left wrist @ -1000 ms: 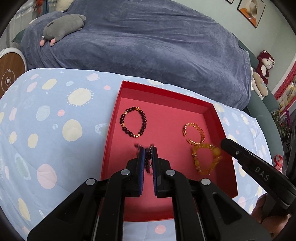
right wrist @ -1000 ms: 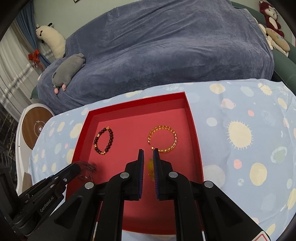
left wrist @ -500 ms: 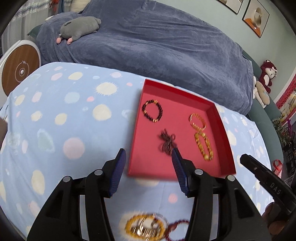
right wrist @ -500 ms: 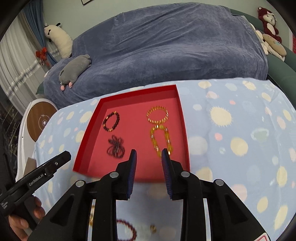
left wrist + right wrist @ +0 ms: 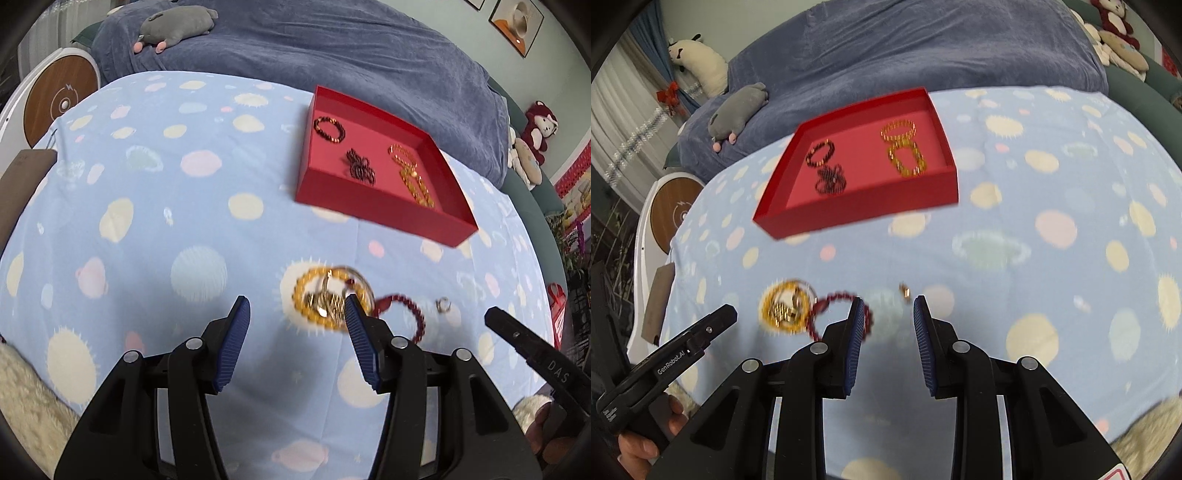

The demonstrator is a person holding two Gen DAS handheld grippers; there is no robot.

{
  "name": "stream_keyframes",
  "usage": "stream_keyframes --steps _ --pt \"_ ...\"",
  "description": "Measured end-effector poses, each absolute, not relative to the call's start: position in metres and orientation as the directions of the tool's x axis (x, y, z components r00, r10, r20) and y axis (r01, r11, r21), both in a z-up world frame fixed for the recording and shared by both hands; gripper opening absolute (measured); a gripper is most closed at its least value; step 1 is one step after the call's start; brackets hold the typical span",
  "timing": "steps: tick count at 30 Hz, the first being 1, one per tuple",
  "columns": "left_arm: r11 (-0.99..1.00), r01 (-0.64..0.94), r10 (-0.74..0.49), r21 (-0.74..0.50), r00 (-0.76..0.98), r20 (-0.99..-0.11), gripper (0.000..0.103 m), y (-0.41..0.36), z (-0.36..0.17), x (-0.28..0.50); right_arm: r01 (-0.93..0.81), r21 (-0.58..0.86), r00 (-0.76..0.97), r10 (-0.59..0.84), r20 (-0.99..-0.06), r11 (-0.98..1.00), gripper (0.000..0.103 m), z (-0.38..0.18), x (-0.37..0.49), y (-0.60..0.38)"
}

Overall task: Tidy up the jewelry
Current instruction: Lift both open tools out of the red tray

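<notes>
A red tray (image 5: 384, 218) (image 5: 857, 210) on the spotted blue cloth holds a dark bead bracelet (image 5: 329, 128), a dark tangled bracelet (image 5: 360, 168), a gold bangle (image 5: 400, 155) and a yellow bead bracelet (image 5: 417, 188). Nearer me lie a yellow bead bracelet with gold pieces (image 5: 325, 299) (image 5: 785, 306), a red bead bracelet (image 5: 404, 312) (image 5: 836, 306) and a small ring (image 5: 443, 304) (image 5: 905, 291). My left gripper (image 5: 297, 317) is open and empty just short of the yellow pile. My right gripper (image 5: 888, 314) is open and empty over the red bracelet's right end.
A blue-covered sofa (image 5: 314, 48) with a grey plush toy (image 5: 173, 26) lies behind the table. A round wooden-faced device (image 5: 61, 103) stands at the left. Stuffed toys (image 5: 535, 140) sit at the far right. A fluffy white edge (image 5: 26, 402) lies at the near left.
Both grippers let go of their bracelets in the tray, opened, and pulled back toward me. They now hover over the loose jewelry on the cloth.
</notes>
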State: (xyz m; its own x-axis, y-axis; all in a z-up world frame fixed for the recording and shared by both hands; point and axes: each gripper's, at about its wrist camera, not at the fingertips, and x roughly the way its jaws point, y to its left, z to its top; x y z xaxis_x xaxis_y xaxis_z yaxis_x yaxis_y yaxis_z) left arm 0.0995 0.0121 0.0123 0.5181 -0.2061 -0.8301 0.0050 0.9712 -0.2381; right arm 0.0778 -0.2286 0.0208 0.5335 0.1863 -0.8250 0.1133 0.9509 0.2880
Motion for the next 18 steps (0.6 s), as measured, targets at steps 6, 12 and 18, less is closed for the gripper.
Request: stream_keyframes --steps 6,12,18 --pt "0.966 0.015 -0.23 -0.257 0.497 -0.836 0.051 0.008 0.002 0.079 0.124 0.294 0.485 0.2 -0.851 0.948 0.028 0.0 0.05 -0.219" --pt "0.958 0.02 -0.259 -0.285 0.483 -0.836 0.048 -0.003 -0.004 0.084 0.12 0.29 0.471 0.203 -0.858 0.949 0.028 -0.005 0.042 -0.217" --pt "0.96 0.005 -0.252 -0.28 0.453 -0.855 0.03 -0.017 -0.021 0.102 0.129 0.295 0.472 0.203 -0.858 0.947 0.028 -0.006 0.044 -0.221"
